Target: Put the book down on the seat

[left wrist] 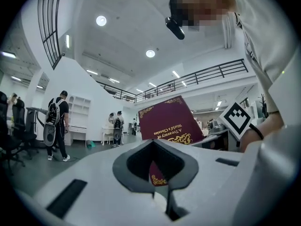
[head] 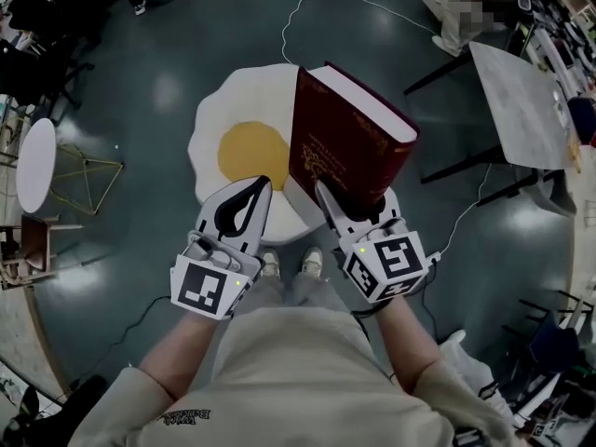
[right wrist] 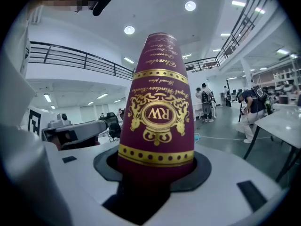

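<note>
Left gripper (head: 261, 189) hung over the near edge of the seat (head: 209, 124), jaws together, nothing in them. Book (head: 349, 142) stood upright in the air over the seat's right side, with the right gripper (head: 358, 210) clamped on its lower end at the spine. Judged: thick hardback, stiff, fairly heavy, top-heavy in this hold (glossy cover could slip). A low grip across the spine suits it. No containers near the seat.
</note>
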Tool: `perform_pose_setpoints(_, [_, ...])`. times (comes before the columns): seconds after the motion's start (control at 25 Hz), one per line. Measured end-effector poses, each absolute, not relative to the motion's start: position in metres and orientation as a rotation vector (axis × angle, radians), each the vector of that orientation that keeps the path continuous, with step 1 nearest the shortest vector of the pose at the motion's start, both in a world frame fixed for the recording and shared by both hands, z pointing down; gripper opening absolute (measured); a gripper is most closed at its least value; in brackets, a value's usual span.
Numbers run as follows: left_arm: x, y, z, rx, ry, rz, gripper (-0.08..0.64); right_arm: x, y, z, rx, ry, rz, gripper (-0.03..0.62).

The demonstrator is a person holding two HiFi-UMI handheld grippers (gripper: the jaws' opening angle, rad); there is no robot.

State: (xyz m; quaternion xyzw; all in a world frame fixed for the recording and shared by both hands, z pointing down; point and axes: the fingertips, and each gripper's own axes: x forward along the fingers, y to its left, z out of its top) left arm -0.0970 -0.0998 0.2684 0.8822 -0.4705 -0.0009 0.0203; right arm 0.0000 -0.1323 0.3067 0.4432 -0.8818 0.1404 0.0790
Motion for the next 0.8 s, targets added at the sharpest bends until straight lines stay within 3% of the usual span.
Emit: perform_pose_setpoints(0.8, [-0.083,-0.198,0.432,2.666,-1.364,-0.005,0.005,0.03,-0.238,0.52,1.438,-2.374,0.988,0.226])
